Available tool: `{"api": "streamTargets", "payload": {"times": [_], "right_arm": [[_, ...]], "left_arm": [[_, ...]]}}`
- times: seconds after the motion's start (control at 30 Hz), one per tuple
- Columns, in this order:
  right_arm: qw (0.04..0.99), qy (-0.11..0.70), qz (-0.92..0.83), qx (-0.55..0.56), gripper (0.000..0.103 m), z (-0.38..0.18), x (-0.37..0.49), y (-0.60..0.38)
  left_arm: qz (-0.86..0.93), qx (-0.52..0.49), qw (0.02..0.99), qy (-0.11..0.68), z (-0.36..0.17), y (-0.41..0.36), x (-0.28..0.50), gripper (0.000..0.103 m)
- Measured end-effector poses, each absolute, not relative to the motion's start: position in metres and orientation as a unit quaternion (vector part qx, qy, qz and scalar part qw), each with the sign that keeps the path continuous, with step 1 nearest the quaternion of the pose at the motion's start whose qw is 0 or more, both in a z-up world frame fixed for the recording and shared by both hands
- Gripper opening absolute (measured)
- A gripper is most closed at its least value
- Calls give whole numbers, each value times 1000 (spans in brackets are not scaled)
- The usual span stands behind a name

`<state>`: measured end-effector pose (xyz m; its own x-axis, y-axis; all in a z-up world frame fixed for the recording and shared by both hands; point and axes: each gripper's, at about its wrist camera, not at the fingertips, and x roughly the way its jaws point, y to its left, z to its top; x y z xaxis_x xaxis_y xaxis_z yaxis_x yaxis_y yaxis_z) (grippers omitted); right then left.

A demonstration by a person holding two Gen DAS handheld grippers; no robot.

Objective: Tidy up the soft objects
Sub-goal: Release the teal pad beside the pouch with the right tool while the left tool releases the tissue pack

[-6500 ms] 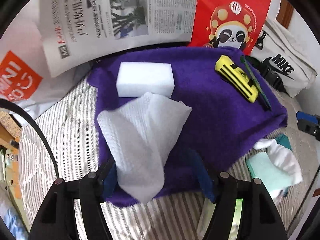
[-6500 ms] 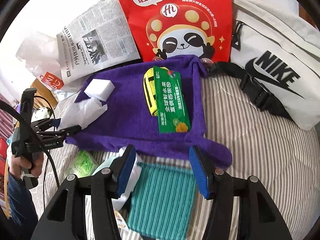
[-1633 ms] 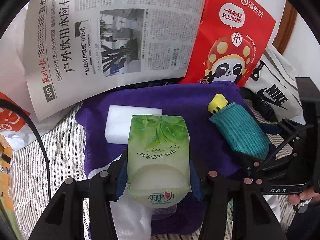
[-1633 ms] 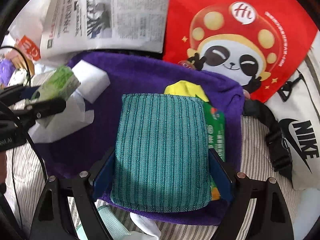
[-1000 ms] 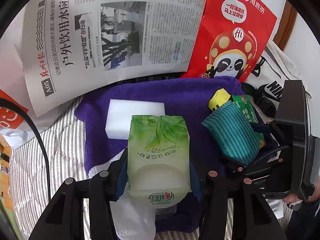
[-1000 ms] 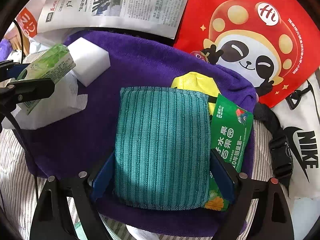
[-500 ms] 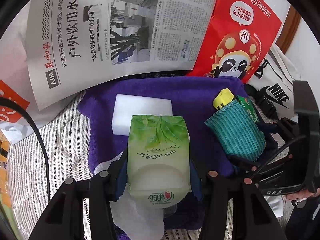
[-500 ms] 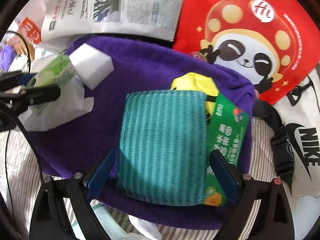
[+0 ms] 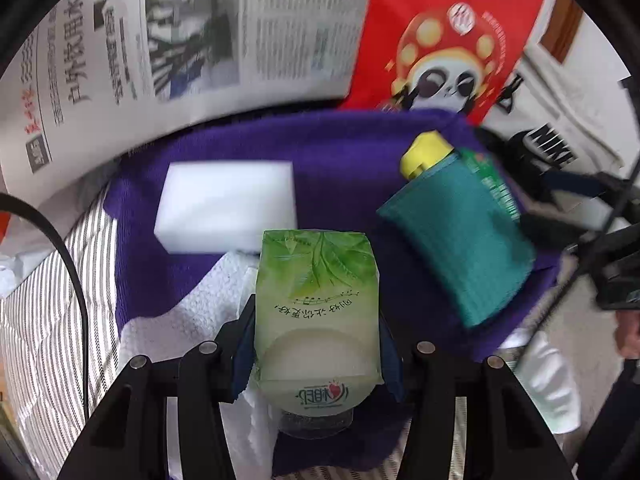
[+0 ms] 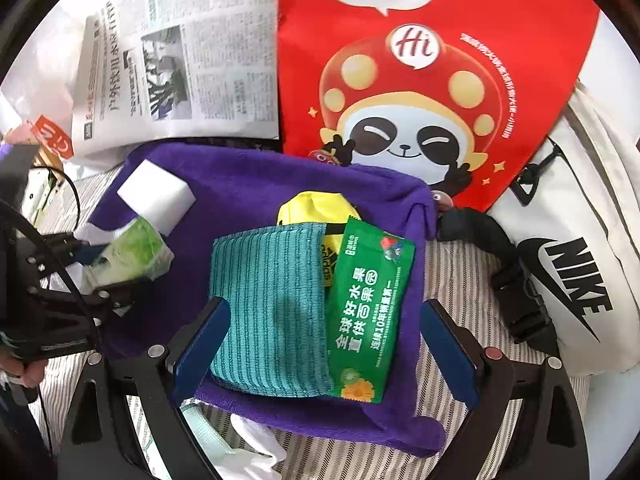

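A purple towel [image 9: 332,168] [image 10: 240,184] lies on the striped bedding. My left gripper [image 9: 316,344] is shut on a green tissue pack [image 9: 316,300], held above a white paper towel [image 9: 188,320] near the towel's front left; the pack also shows in the right wrist view [image 10: 136,256]. A white sponge block [image 9: 228,208] [image 10: 156,196] lies behind it. My right gripper [image 10: 324,344] is open; the teal knitted cloth [image 10: 272,308] [image 9: 460,248] lies on the towel between its fingers, overlapping a yellow object [image 10: 316,208] and a green snack packet [image 10: 368,312].
A newspaper [image 10: 176,68] and a red panda bag [image 10: 420,80] stand behind the towel. A white Nike bag [image 10: 580,264] with black strap lies to the right. White cloth [image 10: 252,448] and a pale green item [image 10: 200,432] lie at the towel's front edge.
My right gripper has opened and let go of the teal cloth, which now lies on the towel, and has drawn back. My left gripper still holds the tissue pack over the paper towel.
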<state>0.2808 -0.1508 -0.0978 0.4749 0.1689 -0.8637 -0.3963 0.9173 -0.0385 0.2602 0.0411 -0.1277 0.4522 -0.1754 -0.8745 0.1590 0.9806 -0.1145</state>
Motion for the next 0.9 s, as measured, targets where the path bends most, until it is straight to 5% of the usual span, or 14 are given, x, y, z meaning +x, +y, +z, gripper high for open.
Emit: {"api": "streamTargets", "payload": {"times": [0.4,0.53,0.9], "right_arm": [[855,473,171,-128,94,-84,279,-145],[856,471,169,-127,94,-83,279,-146],[862,469,159,-110,94,-74,279,-156]], "left_arm": [[-99,-11,850,517,-136,44,263,53],[-123,-8,843,524,-136,39,263,69],[-116,-8,852,510,-112,49,256,69]]}}
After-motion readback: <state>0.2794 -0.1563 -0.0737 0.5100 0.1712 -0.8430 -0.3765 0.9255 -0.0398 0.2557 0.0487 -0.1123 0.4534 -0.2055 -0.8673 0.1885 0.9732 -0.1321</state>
